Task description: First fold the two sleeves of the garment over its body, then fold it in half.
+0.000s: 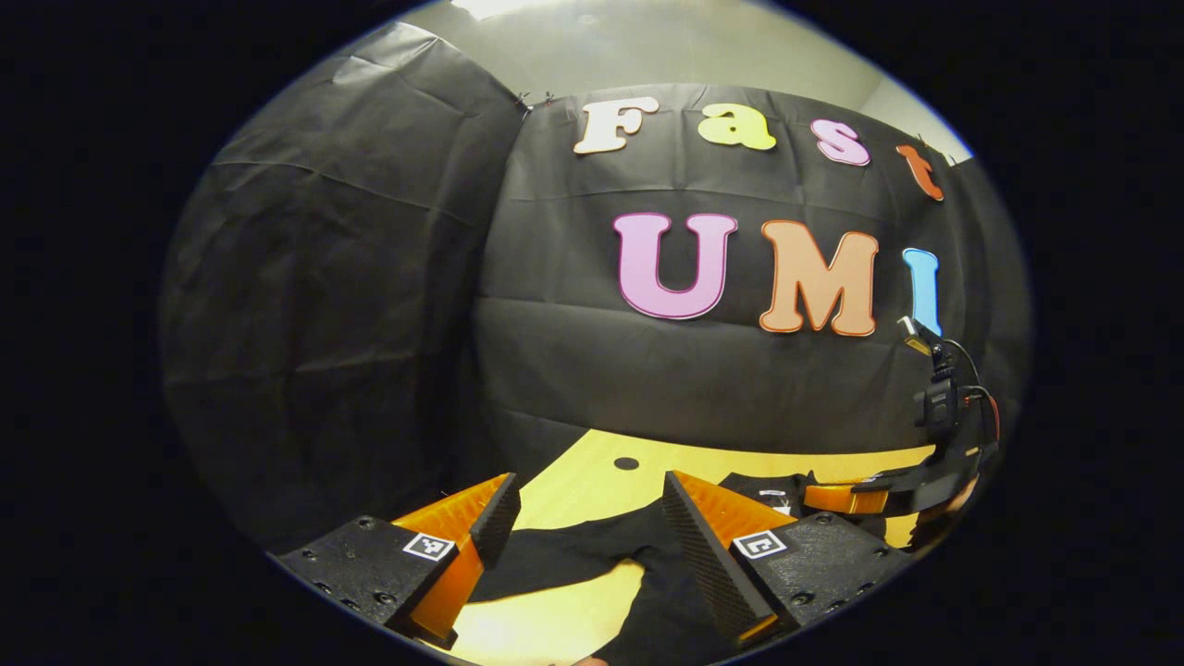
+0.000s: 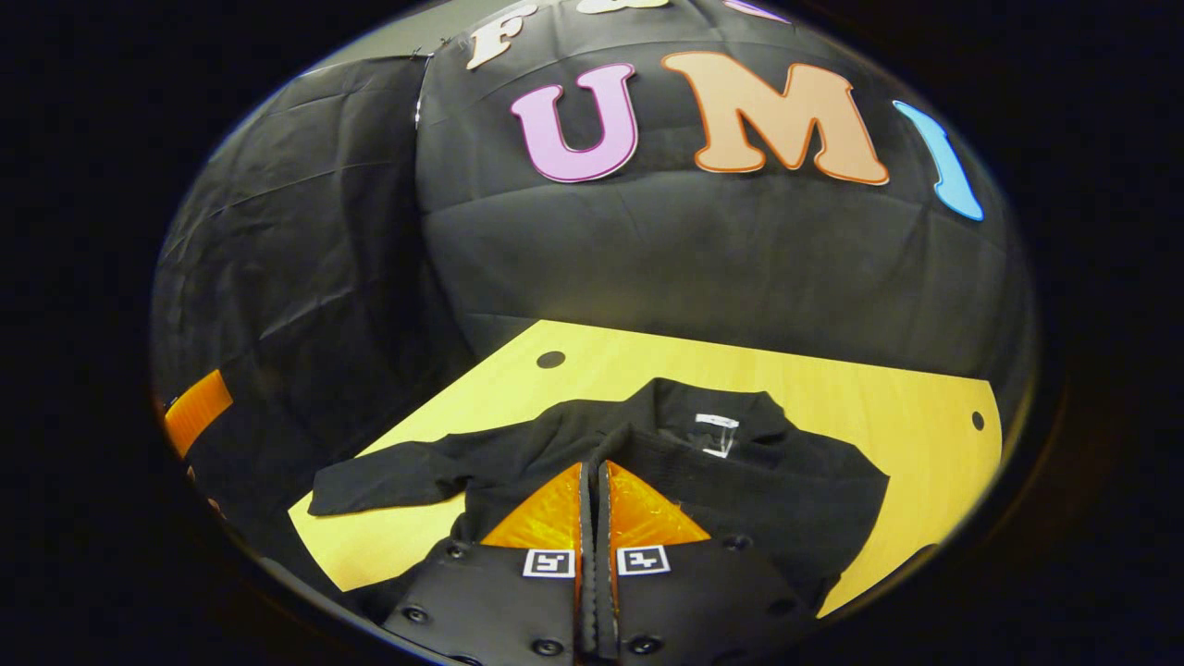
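1. The black garment (image 2: 647,462) lies flat on the yellow bench (image 2: 879,398), collar toward the booth wall; one sleeve (image 2: 388,481) stretches out sideways, unfolded.
2. The right gripper (image 2: 592,518) hangs over the garment's body, fingers pressed together; whether any cloth is nipped between them is hard to tell.
3. The left gripper (image 1: 583,518) has fingers spread above that sleeve.
4. Best: pinch the sleeve near its cuff, lift low, lay it squarely across the body.
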Motion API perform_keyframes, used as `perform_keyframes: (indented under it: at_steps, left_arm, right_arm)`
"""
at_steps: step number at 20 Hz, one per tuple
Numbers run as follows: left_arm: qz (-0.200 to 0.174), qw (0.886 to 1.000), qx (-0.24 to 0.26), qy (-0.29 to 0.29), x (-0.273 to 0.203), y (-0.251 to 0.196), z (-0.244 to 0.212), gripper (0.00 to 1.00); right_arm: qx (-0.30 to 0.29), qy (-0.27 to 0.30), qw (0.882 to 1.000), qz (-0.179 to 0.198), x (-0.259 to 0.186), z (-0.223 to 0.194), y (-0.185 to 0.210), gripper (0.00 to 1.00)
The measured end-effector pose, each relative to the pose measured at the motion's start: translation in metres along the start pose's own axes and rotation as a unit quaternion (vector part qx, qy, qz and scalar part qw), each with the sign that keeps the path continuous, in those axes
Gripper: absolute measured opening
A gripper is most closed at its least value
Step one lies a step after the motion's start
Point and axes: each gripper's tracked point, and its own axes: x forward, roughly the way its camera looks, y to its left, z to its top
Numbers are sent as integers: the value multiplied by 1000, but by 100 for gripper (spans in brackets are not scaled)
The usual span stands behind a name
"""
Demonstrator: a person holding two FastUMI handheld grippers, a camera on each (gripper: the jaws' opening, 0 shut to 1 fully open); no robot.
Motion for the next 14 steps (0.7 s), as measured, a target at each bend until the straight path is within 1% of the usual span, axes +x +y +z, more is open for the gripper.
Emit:
perform_keyframes:
  at_steps: [3,4,5,6,7,8,9,10,11,12,13,14]
  left_arm:
    - [12,1000,-1,11,5,16,-11,94]
    - [17,1000,-1,12,8,21,-13,94]
    - [23,1000,0,13,10,27,-16,94]
    - [30,999,2,13,13,34,-18,94]
    - [41,999,7,12,15,44,-21,94]
    - [55,998,13,10,18,57,-23,95]
    - [68,997,19,12,21,69,-27,94]
    - [80,996,27,17,24,81,-33,93]
    - [91,995,33,25,25,93,-43,93]
    - [105,993,38,34,27,106,-51,93]
    - [112,992,42,44,27,117,-60,94]
    - [121,990,46,56,28,126,-71,93]
  right_arm:
    - [-2,-13,1000,28,8,8,28,2]
    - [-1,-17,999,34,7,10,35,14]
    - [3,-29,998,49,7,17,44,26]
    - [6,-42,998,51,1,22,47,50]
    - [2,-61,997,45,-6,33,46,75]
    - [-7,-77,997,31,-11,41,39,99]
    - [-14,-87,996,19,-15,44,36,98]
    - [-20,-91,996,12,-19,47,31,100]
    - [-24,-90,996,5,-24,45,25,94]
    - [-27,-86,996,-2,-28,42,19,98]
    - [-30,-85,996,-10,-33,41,14,98]
    - [-33,-81,996,-17,-37,38,9,98]
